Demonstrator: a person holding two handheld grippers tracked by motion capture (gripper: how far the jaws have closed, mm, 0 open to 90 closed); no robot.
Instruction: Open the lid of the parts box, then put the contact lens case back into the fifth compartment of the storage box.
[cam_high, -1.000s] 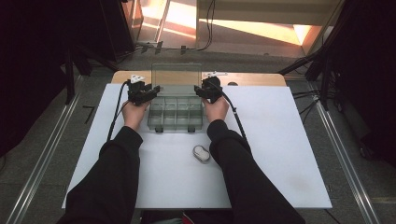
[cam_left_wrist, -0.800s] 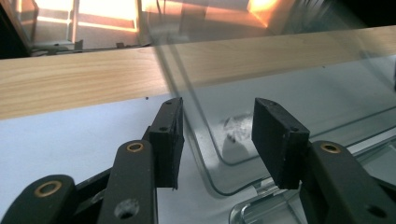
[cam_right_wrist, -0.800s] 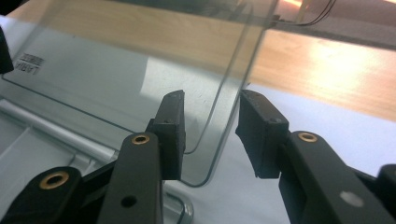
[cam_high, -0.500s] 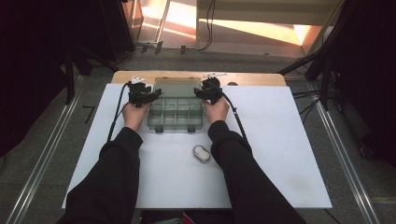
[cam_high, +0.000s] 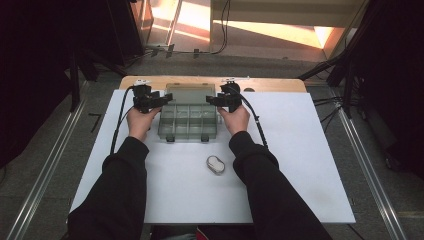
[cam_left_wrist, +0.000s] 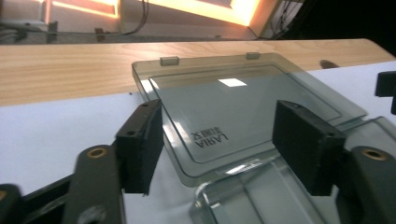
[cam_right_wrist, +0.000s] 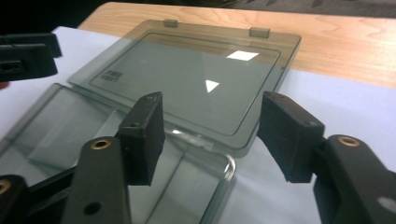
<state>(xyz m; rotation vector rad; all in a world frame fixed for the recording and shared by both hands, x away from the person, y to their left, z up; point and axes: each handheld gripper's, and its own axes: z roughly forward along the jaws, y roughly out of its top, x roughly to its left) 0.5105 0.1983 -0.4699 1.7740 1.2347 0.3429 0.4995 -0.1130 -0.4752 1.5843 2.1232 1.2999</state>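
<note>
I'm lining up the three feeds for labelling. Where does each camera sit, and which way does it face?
High view: above the person's side, looking forward and down on the white table; both black sleeves, hands and grippers show.
Left gripper view: rides the left gripper, facing the smoky transparent plastic compartment box's open lid; its black jaws show, open.
Right gripper view: rides the right gripper, facing that lid from the opposite side; open jaws show.
All share the lid.

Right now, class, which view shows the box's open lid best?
The right gripper view: the whole lid lies flat, both latches and hinge edge visible. The left gripper view shows most of it, its near edge behind the tongs. The high view shows it small and dim.
</note>
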